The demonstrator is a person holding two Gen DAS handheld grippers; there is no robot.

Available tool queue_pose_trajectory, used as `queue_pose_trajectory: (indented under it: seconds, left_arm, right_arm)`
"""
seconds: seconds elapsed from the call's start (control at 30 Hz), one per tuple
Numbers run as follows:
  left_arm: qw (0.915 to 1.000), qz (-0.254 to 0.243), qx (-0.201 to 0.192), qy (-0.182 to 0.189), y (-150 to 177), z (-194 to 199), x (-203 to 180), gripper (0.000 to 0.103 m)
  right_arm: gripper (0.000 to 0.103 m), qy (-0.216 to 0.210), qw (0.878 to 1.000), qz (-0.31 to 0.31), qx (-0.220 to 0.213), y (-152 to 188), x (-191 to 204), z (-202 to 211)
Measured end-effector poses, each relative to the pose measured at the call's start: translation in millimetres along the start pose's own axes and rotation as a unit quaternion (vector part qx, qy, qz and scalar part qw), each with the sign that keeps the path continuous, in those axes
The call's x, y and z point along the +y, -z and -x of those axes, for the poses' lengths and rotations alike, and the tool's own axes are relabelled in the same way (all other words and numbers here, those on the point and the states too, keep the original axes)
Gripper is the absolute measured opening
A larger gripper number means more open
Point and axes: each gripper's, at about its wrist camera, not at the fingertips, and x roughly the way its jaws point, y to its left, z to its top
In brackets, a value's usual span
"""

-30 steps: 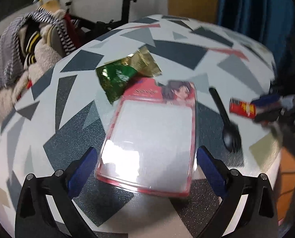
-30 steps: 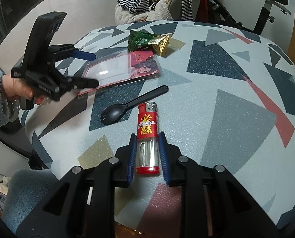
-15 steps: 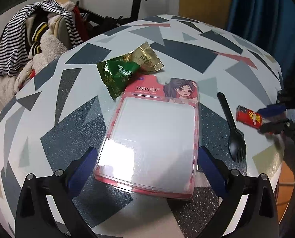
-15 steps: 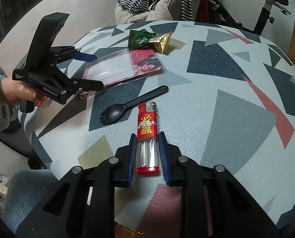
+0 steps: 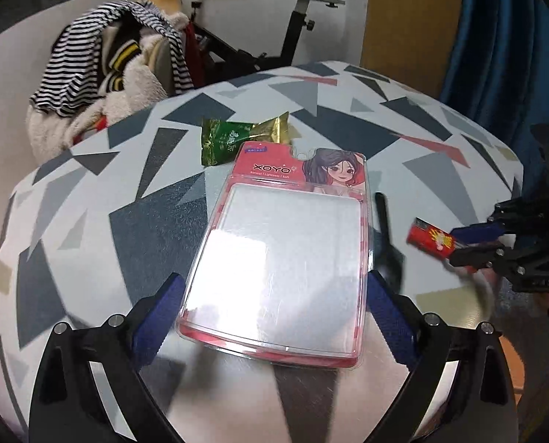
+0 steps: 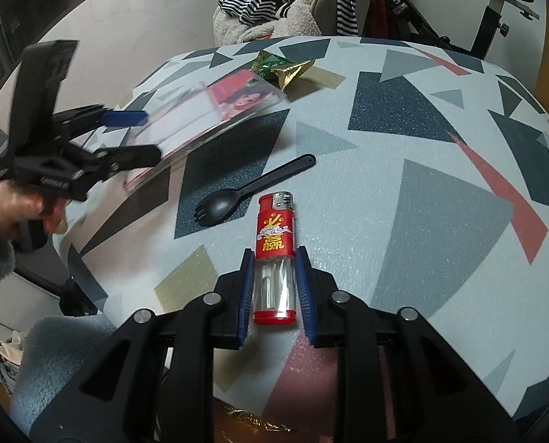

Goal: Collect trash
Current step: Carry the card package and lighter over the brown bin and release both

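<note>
The left gripper [image 5: 274, 306] had its jaws spread wide, one blue pad on each side of the near end of a clear plastic package [image 5: 285, 254] with a pink card back. The pads flanked the package edges, but the frames did not show whether they pressed on it. In the right wrist view the package [image 6: 200, 110] looked tilted, its near end lifted off the table [image 6: 422, 221] while its far end stayed low by the wrapper; the blur there left the exact contact unclear.

The right gripper [image 6: 274, 288] had its jaws drawn close around the clear lower half of a red lighter [image 6: 276, 258], the blue pads right against its sides. The lighter pointed away from the gripper, its metal top at the far end, near the table's near edge.

A black plastic spork [image 6: 252, 192] lay just to the left of the lighter, its handle angled to the far right. A green and gold wrapper [image 5: 237, 138] lay crumpled at the far end of the package, touching or just beside it. Beyond the table, striped clothes [image 5: 119, 51] were heaped over an exercise bike [image 5: 296, 18].
</note>
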Motion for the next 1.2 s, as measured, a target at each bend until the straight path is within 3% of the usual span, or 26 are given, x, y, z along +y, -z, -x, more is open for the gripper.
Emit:
queue_pose_trajectory:
  seconds: [0.2, 0.47, 0.9, 1.2]
  left_arm:
    - [0.9990, 0.022, -0.034, -0.021, 20.3, 43.9, -30.5, 0.094]
    - [0.9966, 0.058, -0.051, -0.029, 53.1, 87.5, -83.9, 0.094]
    - [0.9981, 0.059, -0.007, -0.015, 131.2, 108.0, -166.4, 0.094]
    - [0.9985, 0.051, 0.019, 0.008, 153.3, 97.5, -187.7, 0.094]
  right_arm:
    - [0.025, 0.000, 1.000, -0.001, -0.017, 3.2, 0.0, 20.1]
    - [0.025, 0.002, 0.999, 0.006, -0.046, 13.8, 1.5, 63.5]
    - [0.025, 0.001, 0.997, 0.003, -0.077, 52.6, 1.6, 128.6]
    - [0.025, -0.004, 0.997, -0.002, -0.077, 67.5, 5.9, 138.0]
